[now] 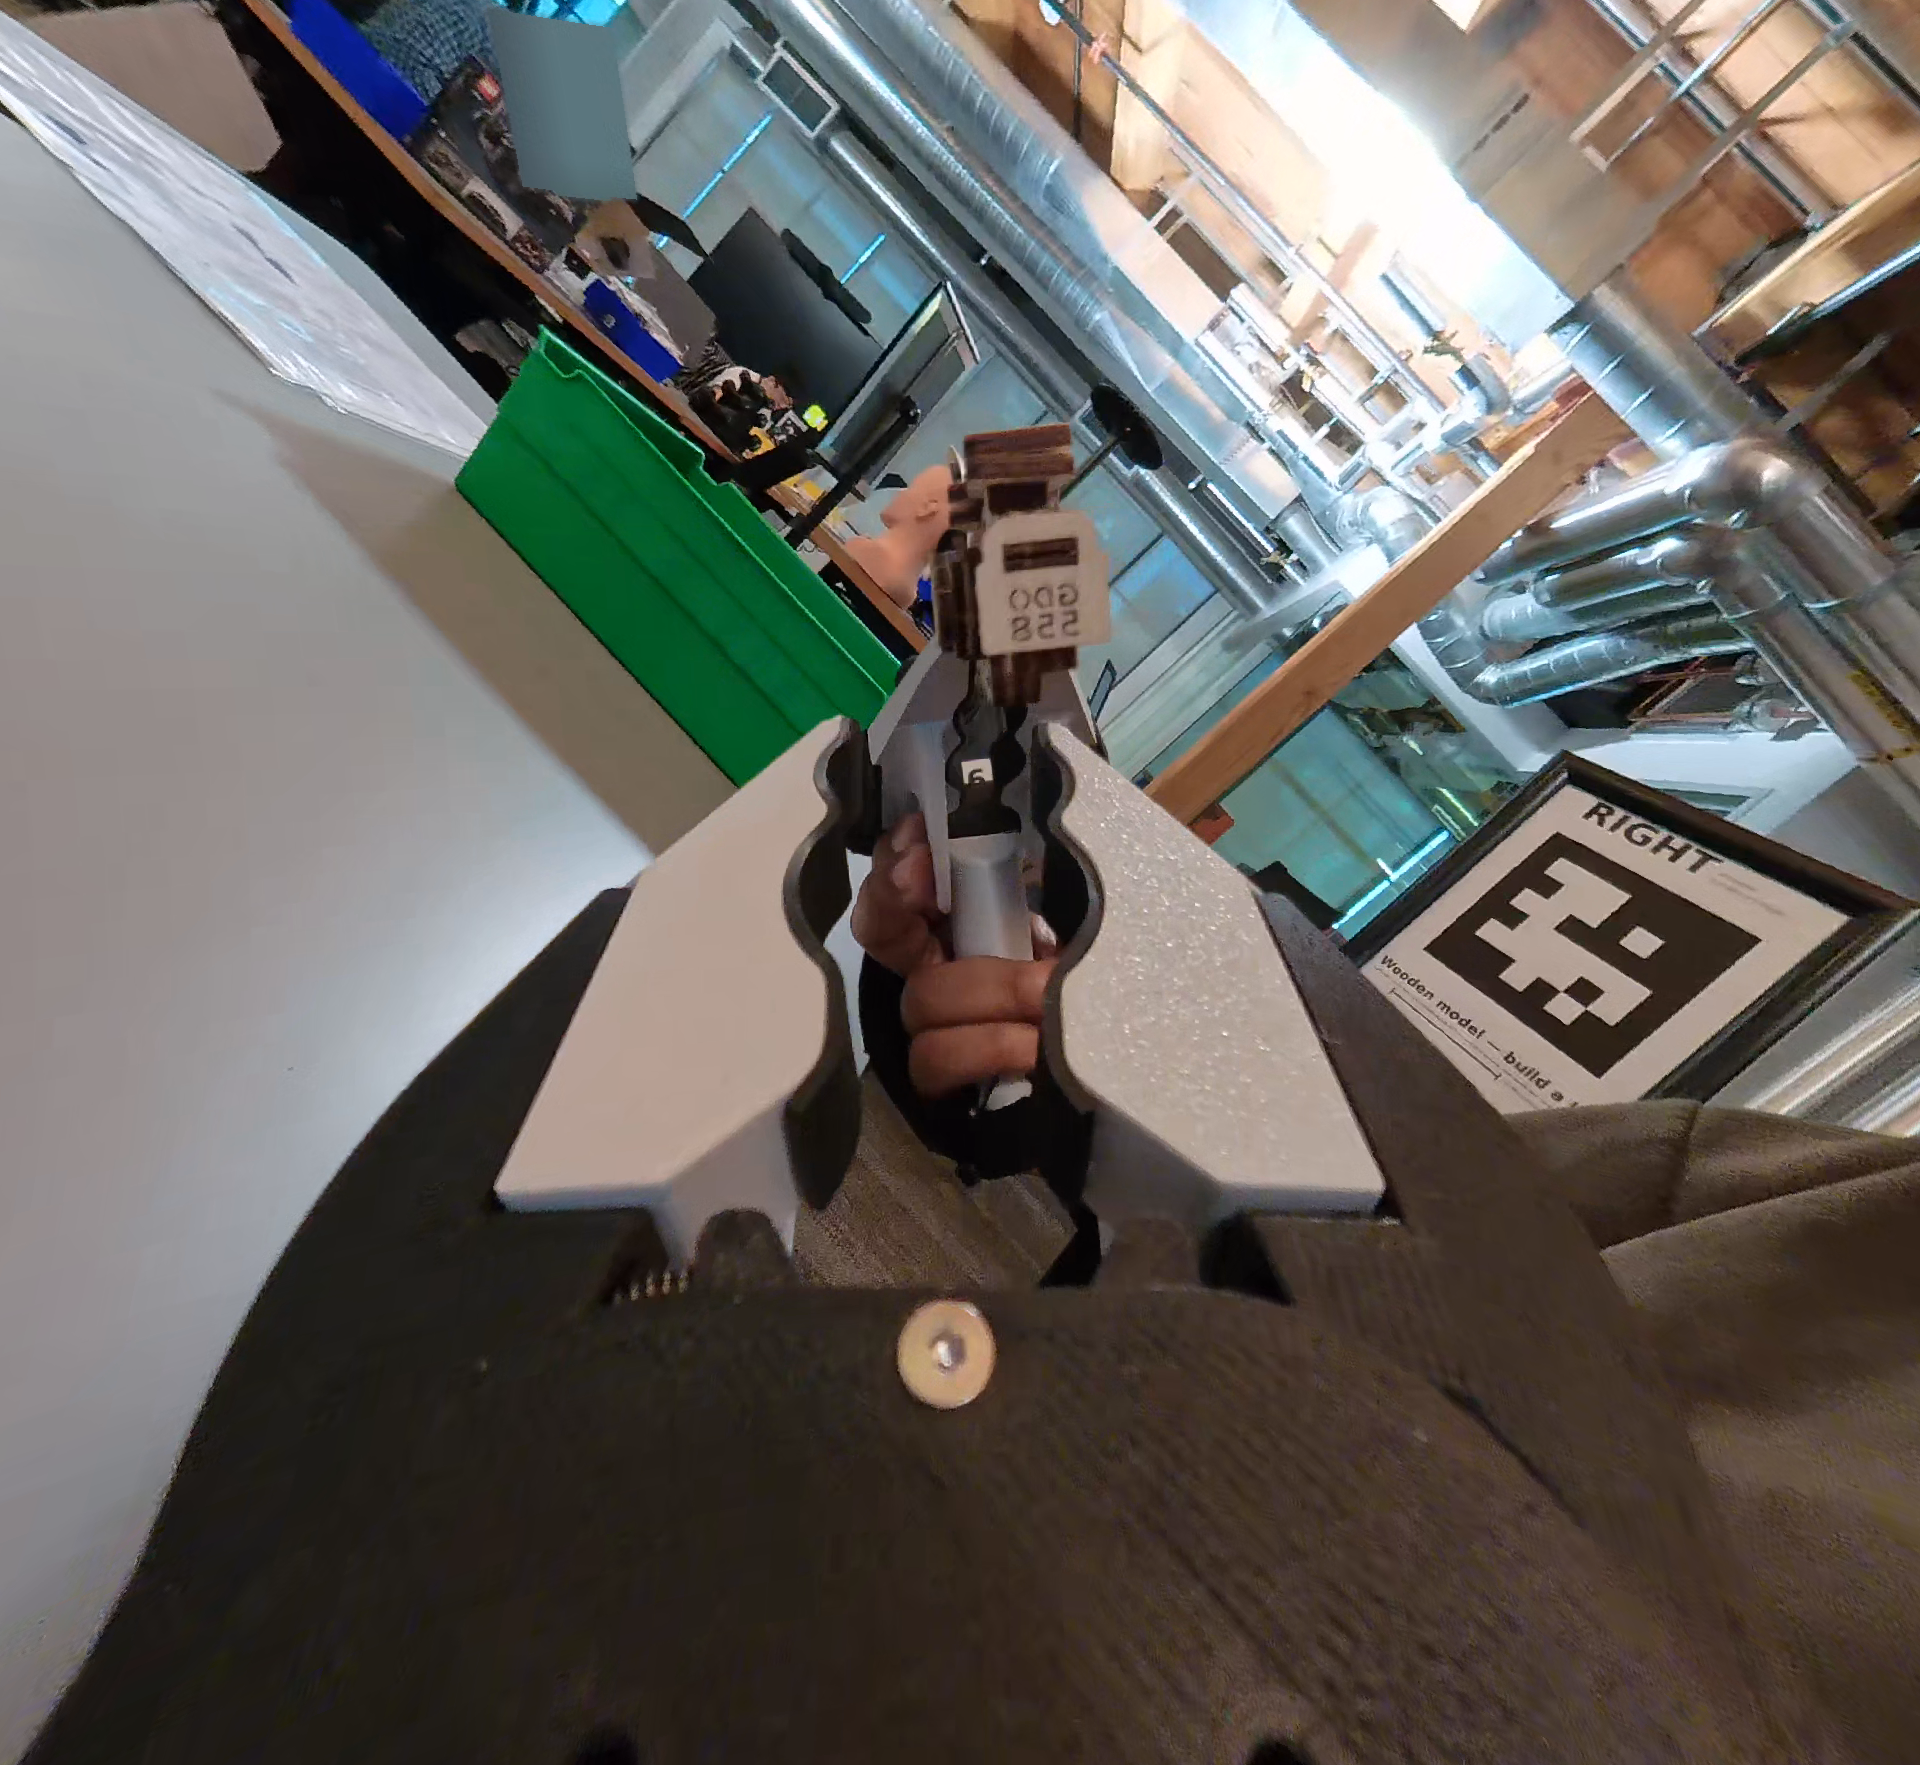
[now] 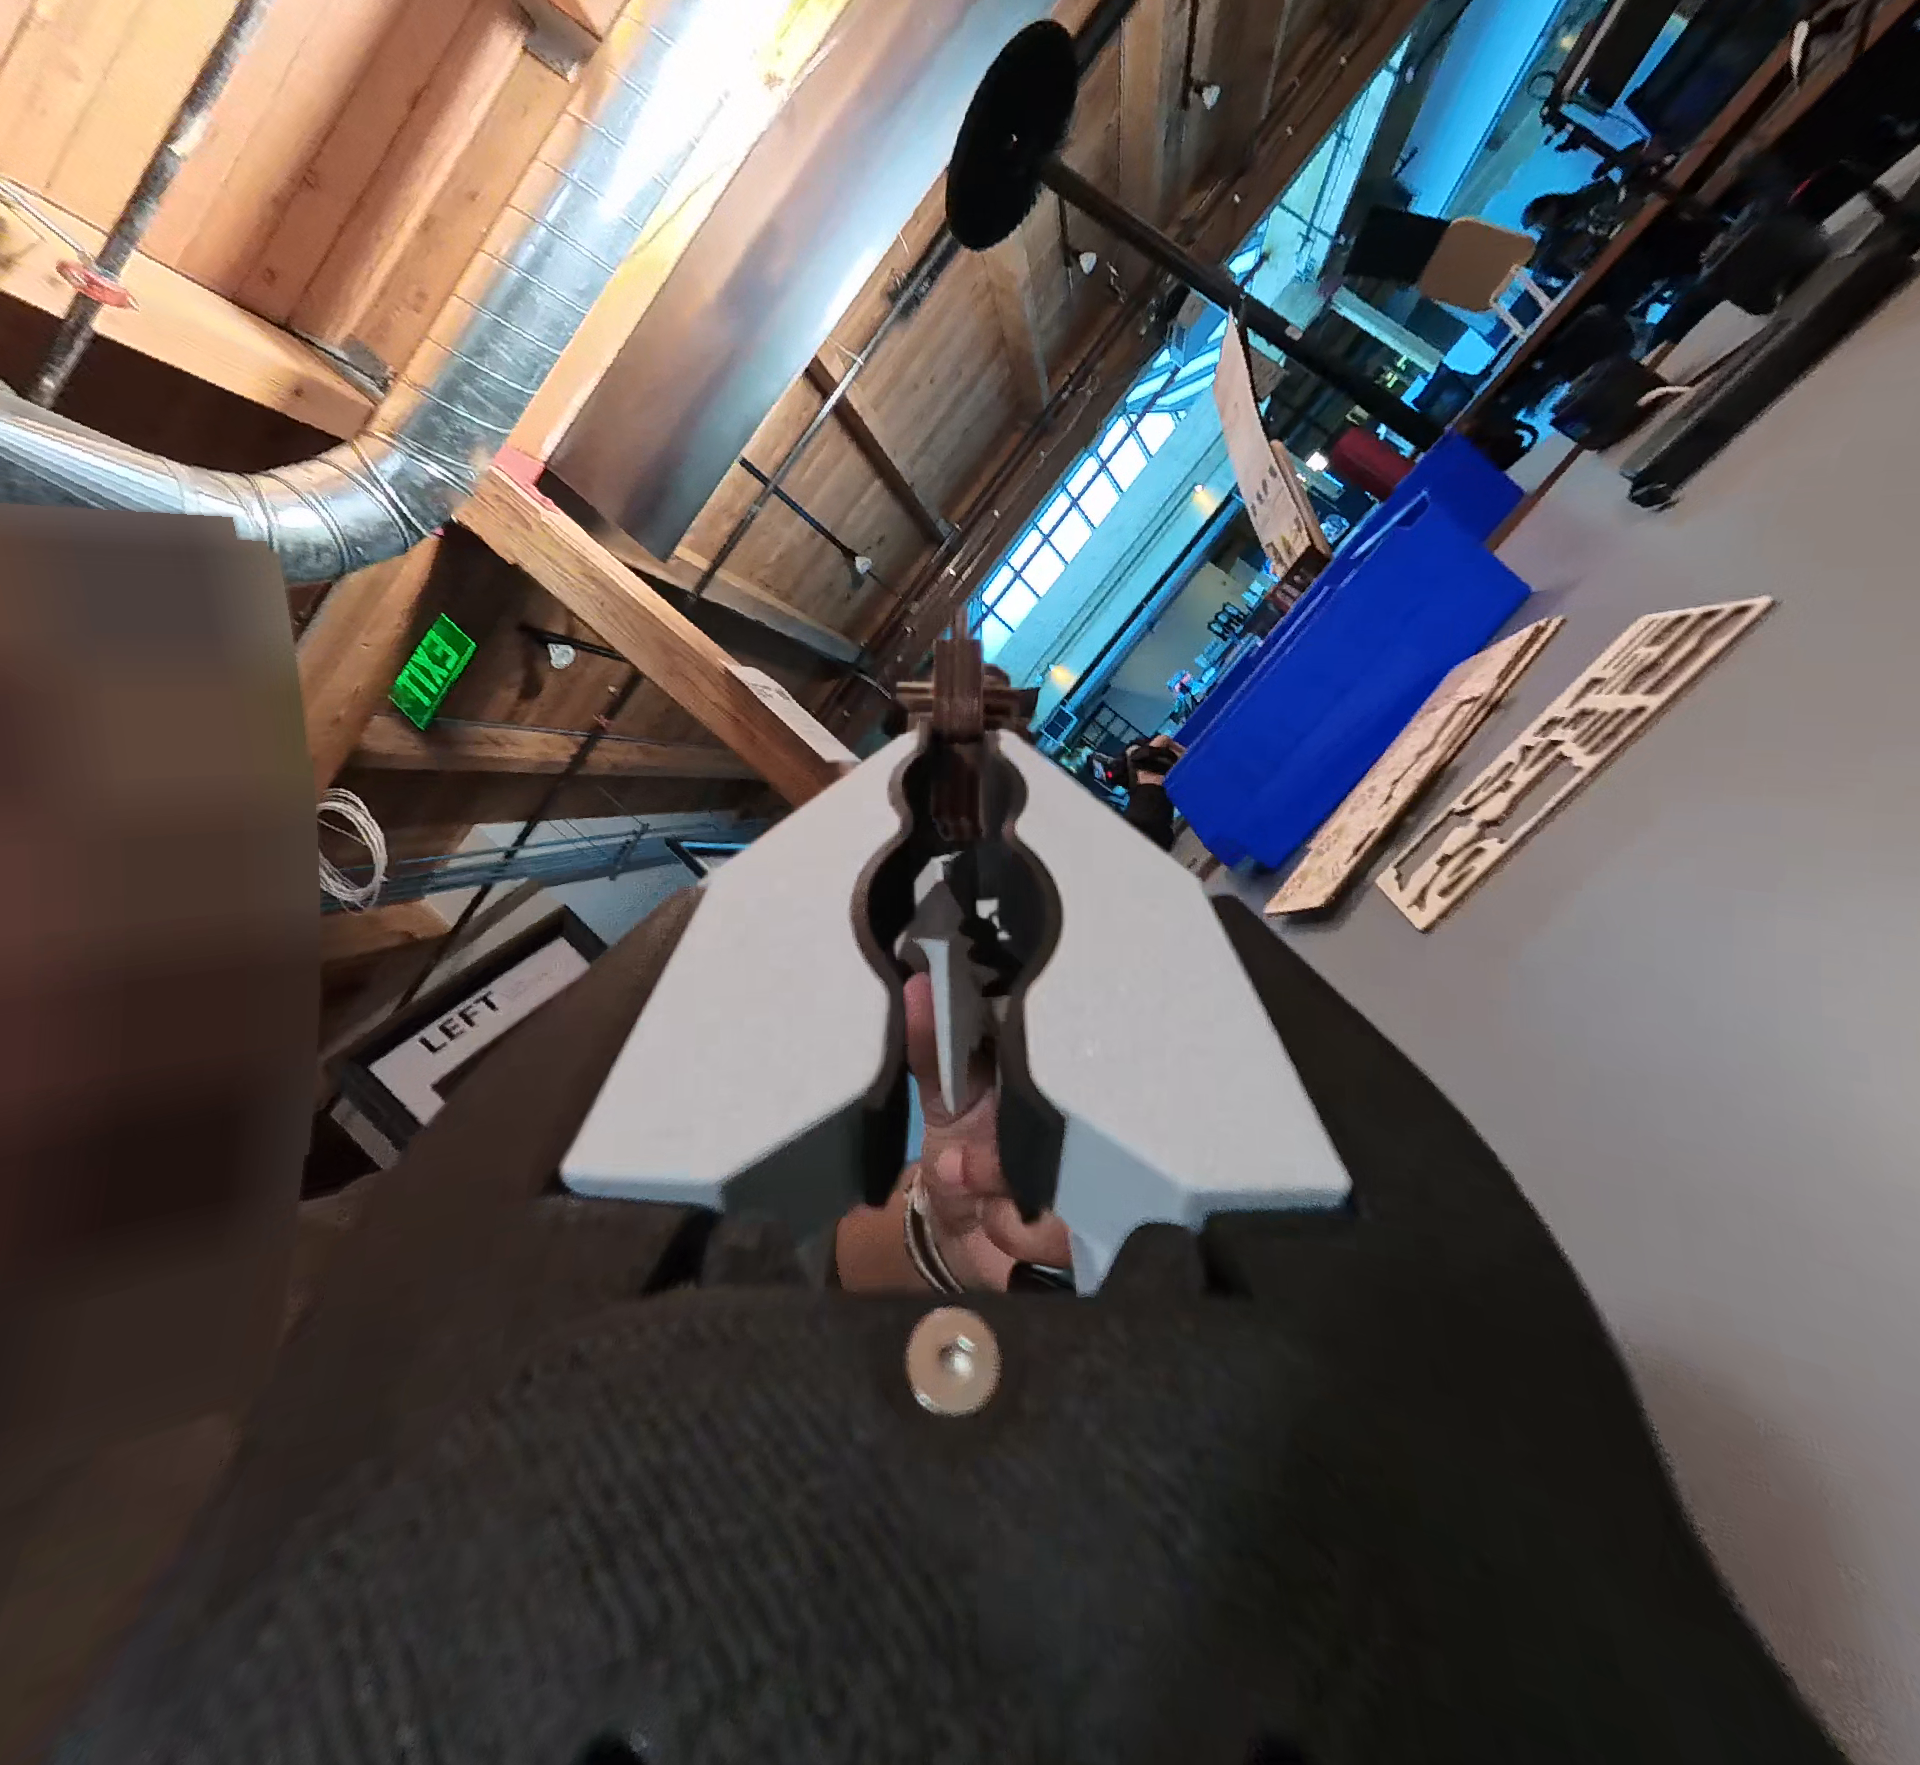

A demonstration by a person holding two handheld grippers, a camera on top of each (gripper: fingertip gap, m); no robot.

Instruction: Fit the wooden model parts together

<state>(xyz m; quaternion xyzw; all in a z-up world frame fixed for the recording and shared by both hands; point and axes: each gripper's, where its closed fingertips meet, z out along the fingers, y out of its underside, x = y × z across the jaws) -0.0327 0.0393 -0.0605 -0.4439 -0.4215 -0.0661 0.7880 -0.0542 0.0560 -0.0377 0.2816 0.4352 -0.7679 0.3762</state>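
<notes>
Evidently the right gripper (image 2: 956, 728) was clamped on the wooden model assembly (image 1: 1013, 562), raised off the table (image 1: 208, 780) for access; the left gripper (image 1: 940, 770), jaws apart and empty, faced it.

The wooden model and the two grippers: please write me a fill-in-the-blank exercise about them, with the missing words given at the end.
1. The right gripper is shut on a small model made of ___.
2. The left gripper is ___ and holds nothing.
3. In the left wrist view, the big bin is ___ in colour.
4. In the right wrist view, ___ wooden sheets lie beside the blue bin.

Missing words: wood; open; green; two.
</notes>
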